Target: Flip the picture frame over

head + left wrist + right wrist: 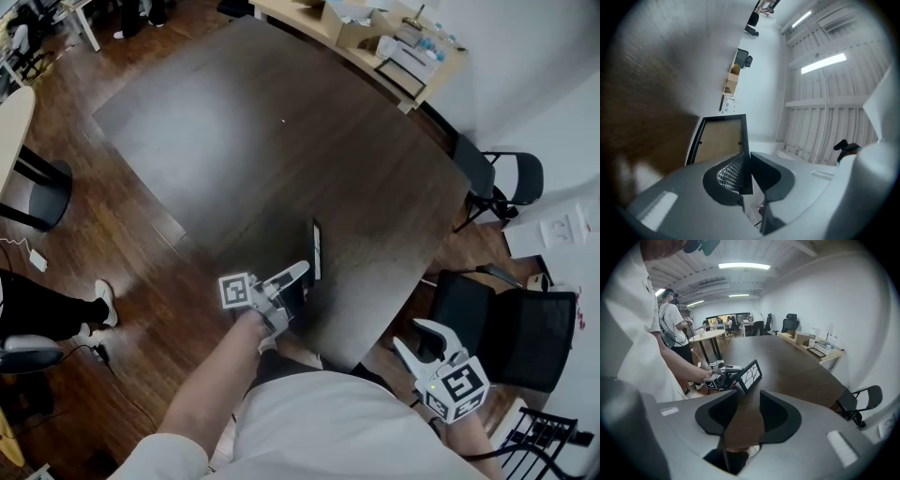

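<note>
The black picture frame (pixel 316 249) stands on its edge near the front of the dark table (pixel 281 141), seen almost edge-on in the head view. My left gripper (pixel 295 281) is shut on the frame's near end. In the left gripper view its brown backing (pixel 721 140) faces left and its black rim runs between the jaws of that gripper (pixel 747 173). The right gripper view shows the frame's front (pixel 749 375), white with black branching lines, with the left gripper (pixel 723 376) holding it. My right gripper (pixel 427 342) hangs open and empty off the table's front right edge; the same gripper (pixel 744 416) points along the tabletop.
Two black chairs (pixel 497 178) (pixel 511 323) stand right of the table. A light side table (pixel 394 47) with boxes runs along the far wall. A person's leg and shoe (pixel 56 314) are at the left. A standing person (pixel 672 324) is behind the table.
</note>
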